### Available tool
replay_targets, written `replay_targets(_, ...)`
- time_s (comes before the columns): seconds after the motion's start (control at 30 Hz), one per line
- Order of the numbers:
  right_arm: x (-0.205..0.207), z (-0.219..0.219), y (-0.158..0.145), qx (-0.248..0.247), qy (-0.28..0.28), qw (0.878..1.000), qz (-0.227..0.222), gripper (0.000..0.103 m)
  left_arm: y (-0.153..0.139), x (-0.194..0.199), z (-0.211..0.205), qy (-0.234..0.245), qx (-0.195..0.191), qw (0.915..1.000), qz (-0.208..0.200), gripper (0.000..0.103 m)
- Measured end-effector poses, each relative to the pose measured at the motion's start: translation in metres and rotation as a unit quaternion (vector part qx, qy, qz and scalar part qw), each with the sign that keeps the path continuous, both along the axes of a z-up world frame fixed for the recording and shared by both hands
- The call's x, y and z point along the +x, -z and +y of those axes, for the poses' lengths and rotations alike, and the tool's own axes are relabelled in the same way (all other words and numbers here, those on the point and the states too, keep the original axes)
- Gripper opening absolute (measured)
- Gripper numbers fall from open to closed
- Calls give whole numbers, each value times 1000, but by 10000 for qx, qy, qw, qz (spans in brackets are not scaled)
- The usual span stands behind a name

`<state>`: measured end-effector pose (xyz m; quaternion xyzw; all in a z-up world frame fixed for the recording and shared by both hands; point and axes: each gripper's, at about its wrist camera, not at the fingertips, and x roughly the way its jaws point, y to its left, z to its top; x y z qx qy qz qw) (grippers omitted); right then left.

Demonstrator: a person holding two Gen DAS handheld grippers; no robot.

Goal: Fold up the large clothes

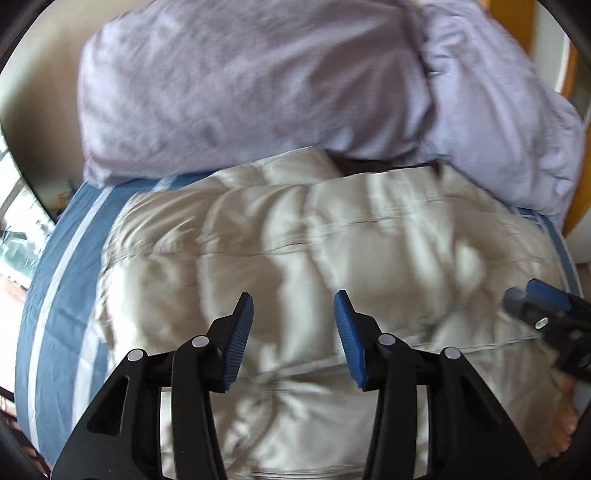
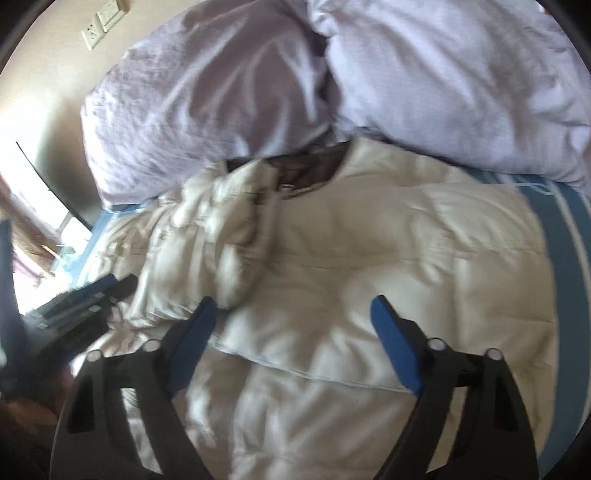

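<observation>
Left wrist view gives me the cream quilted jacket spread flat across the bed, and I take everything else from it. It lies puffy and creased, its stitched seams running across it. In the right wrist view the same jacket shows a dark lining at the neck opening on its far edge, and one part, on the left in that view, is folded over onto the body in a bunched ridge.

My left gripper hangs over the near half of the jacket with its blue pads standing apart; nothing sits between them and I see no cloth pinched. My right gripper is over the near half as well, jaws spread wider, empty, the left pad close to the end of the bunched ridge; whether it touches I cannot tell.

Under the jacket is the blue sheet with pale stripes, showing past the jacket's left side and, in the right wrist view, past its right side. Beyond the jacket's far edge a lilac duvet is heaped, touching the collar end. Further past the duvet, wall sockets sit on a beige wall. A bare foot shows beside the jacket's near right corner.
</observation>
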<state>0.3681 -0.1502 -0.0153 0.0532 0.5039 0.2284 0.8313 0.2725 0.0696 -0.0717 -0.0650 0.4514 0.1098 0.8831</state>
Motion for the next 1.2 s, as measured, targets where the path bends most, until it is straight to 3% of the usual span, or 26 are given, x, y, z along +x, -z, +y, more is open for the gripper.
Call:
replay_targets(0.2,14,30,4,333,-31,9987,388,70,16,-4,25,-277,-153,9993,219,46)
replay_targets(0.3,17,44,12,177,-148,9986,481,45,15,-6,23,-235,-136,9994,211,50)
replay_targets(0.33,17,46,15,168,-182,9983,520,27,15,-5,22,-228,-139,9994,206,51)
replay_targets(0.37,19,48,19,224,-199,9978,597,16,14,-5,21,-220,-146,9995,198,52)
replay_targets(0.47,14,43,17,405,-144,9979,485,9,14,-5,20,-211,-154,9995,179,53)
replay_targets(0.67,-5,26,2,500,-158,9985,134,7,10,-2,21,-216,-133,9997,70,54)
replay_targets(0.9,-28,8,19,455,-26,9981,420,6,17,4,16,-199,-165,9996,135,57)
replay_targets(1.03,-31,11,21,266,-135,9989,368,7,26,7,11,-205,-181,9994,223,59)
replay_targets(1.1,-31,12,14,204,-182,9993,236,12,31,9,10,-222,-193,9992,277,59)
replay_targets(1.2,-32,12,1,49,-148,9999,-65,29,33,11,9,-244,-198,9990,309,59)
